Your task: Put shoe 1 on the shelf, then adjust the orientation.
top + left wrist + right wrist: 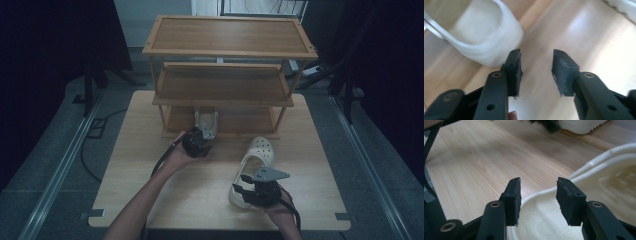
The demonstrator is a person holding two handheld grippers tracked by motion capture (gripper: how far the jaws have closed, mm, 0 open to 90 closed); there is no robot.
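Left of centre in the high view, the left gripper (202, 142) sits at the front edge of the shoe rack (222, 95), right by the heel of the pale clog (206, 122) already on the bottom shelf. Left gripper view: jaws part open with nothing between them, the clog's heel (486, 37) in the upper left, just beyond the left jaw tip and apart from the pads. That clog looks placed.

Lower right of the high view, the second clog (256, 165) lies on the table (150, 195), toe toward the rack. The right gripper (245, 186) hovers over its heel end. Right gripper view: jaws wide open, straddling the clog's rim (544, 192), no pad pressing on it yet.

Likely step: grab this clog. To do it well, lower so one pad goes inside the rim and one outside, close firmly on the side wall, not the loose strap. Keep the left gripper clear of the path to the shelf.
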